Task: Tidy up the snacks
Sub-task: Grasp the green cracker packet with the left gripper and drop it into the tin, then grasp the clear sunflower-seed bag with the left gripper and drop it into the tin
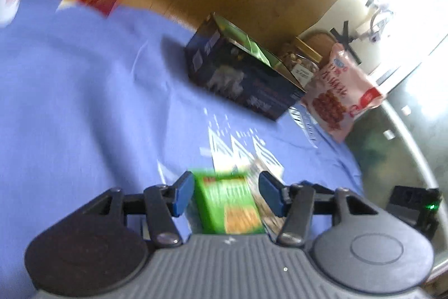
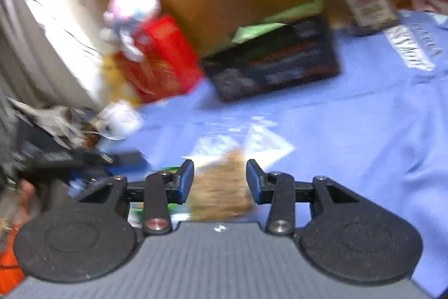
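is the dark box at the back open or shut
Open: the dark box has its green-lined lid flap raised along the top edge. Contents cannot be seen.

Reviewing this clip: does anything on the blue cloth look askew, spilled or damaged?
Nothing looks spilled or damaged, though both views are motion-blurred. The dark box lies flat on the blue cloth with its green-lined top flap standing open. The pink snack bag leans tilted at the cloth's edge rather than standing straight.
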`<state>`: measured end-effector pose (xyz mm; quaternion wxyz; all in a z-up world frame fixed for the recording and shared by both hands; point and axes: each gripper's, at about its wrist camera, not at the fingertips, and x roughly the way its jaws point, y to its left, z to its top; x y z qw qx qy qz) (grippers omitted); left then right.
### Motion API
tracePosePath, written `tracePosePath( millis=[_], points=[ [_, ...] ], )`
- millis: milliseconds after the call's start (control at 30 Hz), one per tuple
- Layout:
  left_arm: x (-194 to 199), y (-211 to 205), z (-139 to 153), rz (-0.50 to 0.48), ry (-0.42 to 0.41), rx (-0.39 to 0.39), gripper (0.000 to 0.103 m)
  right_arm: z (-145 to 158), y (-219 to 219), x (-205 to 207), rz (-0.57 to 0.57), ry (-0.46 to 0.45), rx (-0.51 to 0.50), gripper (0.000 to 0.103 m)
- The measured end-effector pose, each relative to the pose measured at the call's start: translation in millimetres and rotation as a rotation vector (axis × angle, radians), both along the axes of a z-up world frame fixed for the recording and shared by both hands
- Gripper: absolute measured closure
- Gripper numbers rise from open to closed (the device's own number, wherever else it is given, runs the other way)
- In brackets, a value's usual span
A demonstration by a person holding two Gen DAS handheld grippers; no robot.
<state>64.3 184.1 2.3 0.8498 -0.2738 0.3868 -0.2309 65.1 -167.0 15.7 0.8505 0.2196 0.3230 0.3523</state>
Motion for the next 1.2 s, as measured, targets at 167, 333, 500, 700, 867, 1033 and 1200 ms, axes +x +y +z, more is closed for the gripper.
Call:
tracePosePath(
  millis=[167,333,500,700,867,1033,1200],
  points=[
    [-6.1,-14.2,-17.5,-0.033,0.014,0.009,0.054,-5.4,78.1,-22.8,0.184,-0.108,-0.237,0.058],
    [0.9,-20.4,-3.5,0.013,-0.012,0.109,0.068,0.7,109.1,-25.6,0.144,-0.178,-0.336,0.073],
    [23.9,-29.7,39.7,-0.018,-0.117,0.104,0.068,28.4,87.6,-2.4,0.062,-0.237,-0.255,0.076],
    [91.9,-50.3,82.5,-0.005,-0.223,0.091,0.068,52.3,75.8,58.2,-0.048,-0.305,-0.246,0.076],
    [162.2,-60.5,88.3,0.015,-0.214,0.082,0.068,61.4,82.7,117.8,-0.098,-0.340,-0.284,0.076],
    [210.5,-61.9,70.8,0.030,-0.152,0.081,0.068,46.9,87.6,156.8,-0.102,-0.319,-0.341,0.076],
    [217.0,-67.2,55.1,0.061,-0.135,0.166,0.054,31.3,97.7,169.2,-0.088,-0.300,-0.359,0.070]
  ],
)
